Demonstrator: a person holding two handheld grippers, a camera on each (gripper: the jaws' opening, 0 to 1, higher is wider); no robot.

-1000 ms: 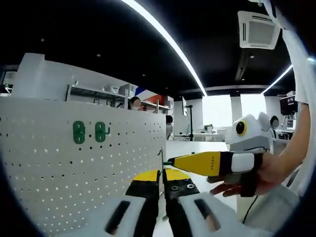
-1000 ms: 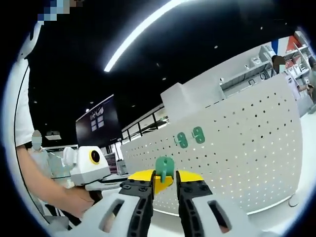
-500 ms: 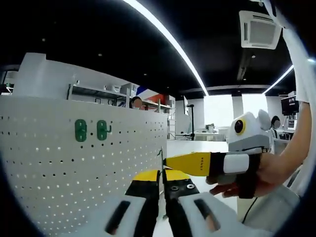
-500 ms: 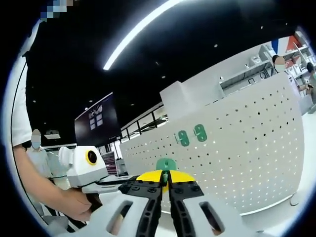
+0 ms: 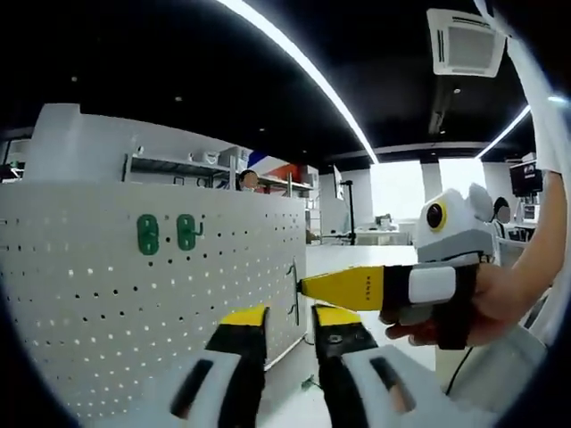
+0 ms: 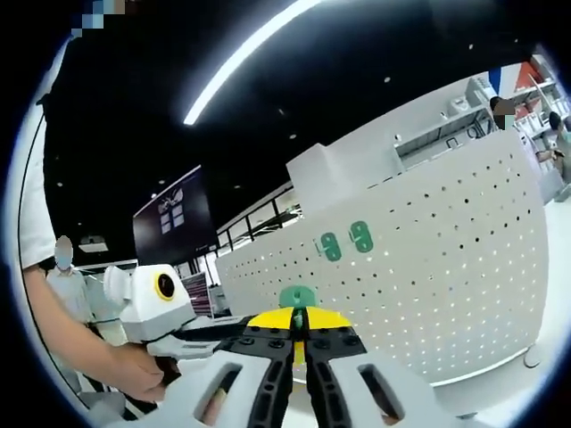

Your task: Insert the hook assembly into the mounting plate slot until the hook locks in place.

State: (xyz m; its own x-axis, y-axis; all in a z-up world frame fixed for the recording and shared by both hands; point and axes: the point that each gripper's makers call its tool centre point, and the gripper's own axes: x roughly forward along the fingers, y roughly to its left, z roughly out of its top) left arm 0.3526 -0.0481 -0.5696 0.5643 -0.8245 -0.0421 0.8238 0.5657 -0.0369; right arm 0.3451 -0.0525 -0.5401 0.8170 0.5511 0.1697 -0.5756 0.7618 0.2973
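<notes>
dark ceiling; long light strip; bright windows; shelving

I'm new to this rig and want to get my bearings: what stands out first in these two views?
A white pegboard fills the background, two green hooks mounted high on it. The right gripper is shut on a third green hook piece. The left gripper is open and empty.

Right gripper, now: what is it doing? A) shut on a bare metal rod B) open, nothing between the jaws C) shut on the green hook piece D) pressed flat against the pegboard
C: in the right gripper view the right gripper has its jaws closed together with the green hook piece sticking up between the tips, short of the white pegboard.
</notes>
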